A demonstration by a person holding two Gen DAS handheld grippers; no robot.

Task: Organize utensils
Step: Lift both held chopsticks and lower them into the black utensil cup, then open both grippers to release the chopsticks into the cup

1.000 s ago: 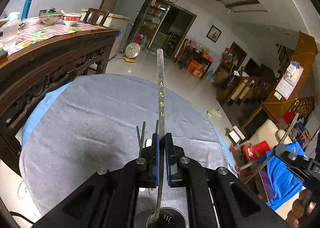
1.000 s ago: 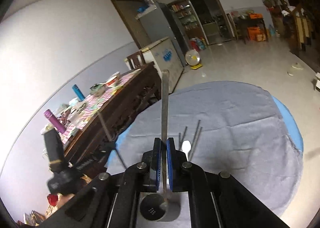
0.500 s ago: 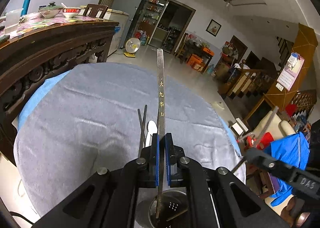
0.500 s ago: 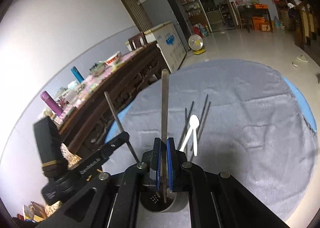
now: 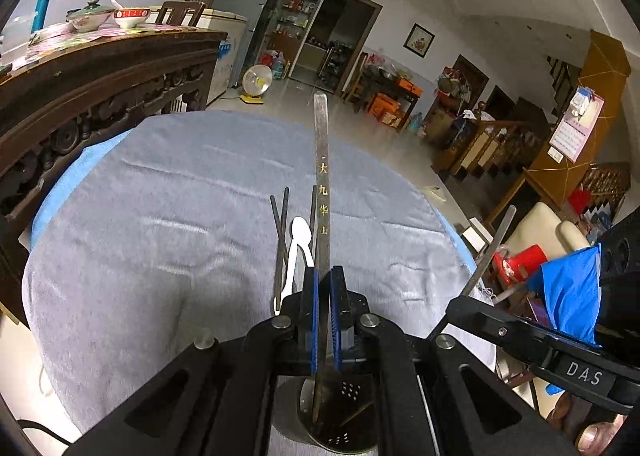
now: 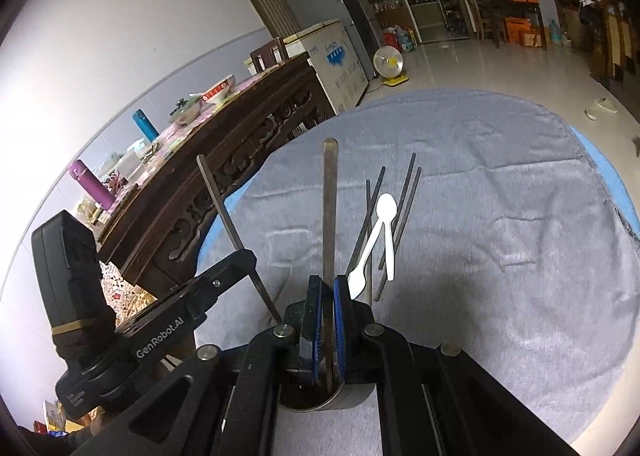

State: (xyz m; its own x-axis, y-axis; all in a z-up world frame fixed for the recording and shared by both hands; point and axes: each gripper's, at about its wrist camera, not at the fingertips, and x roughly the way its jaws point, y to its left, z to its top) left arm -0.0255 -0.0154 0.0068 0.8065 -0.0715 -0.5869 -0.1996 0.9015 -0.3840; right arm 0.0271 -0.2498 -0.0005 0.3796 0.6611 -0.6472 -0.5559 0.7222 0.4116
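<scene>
Flat grey metal chopstick with gold characters (image 5: 322, 191) clamped tight in my left gripper (image 5: 324, 316), tip inside round perforated steel holder (image 5: 348, 444) at 6 o'clock. Right gripper (image 6: 328, 320) pinches plain metal chopstick (image 6: 329, 207), same holder (image 6: 344, 396). White plastic spoon (image 5: 298, 240) and dark chopsticks (image 5: 280, 232) on grey cloth (image 5: 140, 236), 12 o'clock.

A lived-in home: fridge (image 5: 256, 3), carved wooden table (image 5: 100, 71) with bowls (image 5: 130, 15), floor fan (image 5: 257, 80).

Stood in a dim white-walled room with glossy tiled floor (image 5: 296, 95). Carved dark sideboard (image 5: 92, 83) at nine o'clock; fridge (image 5: 256, 3), fan (image 5: 256, 80) and doorway (image 5: 332, 39) at twelve.
</scene>
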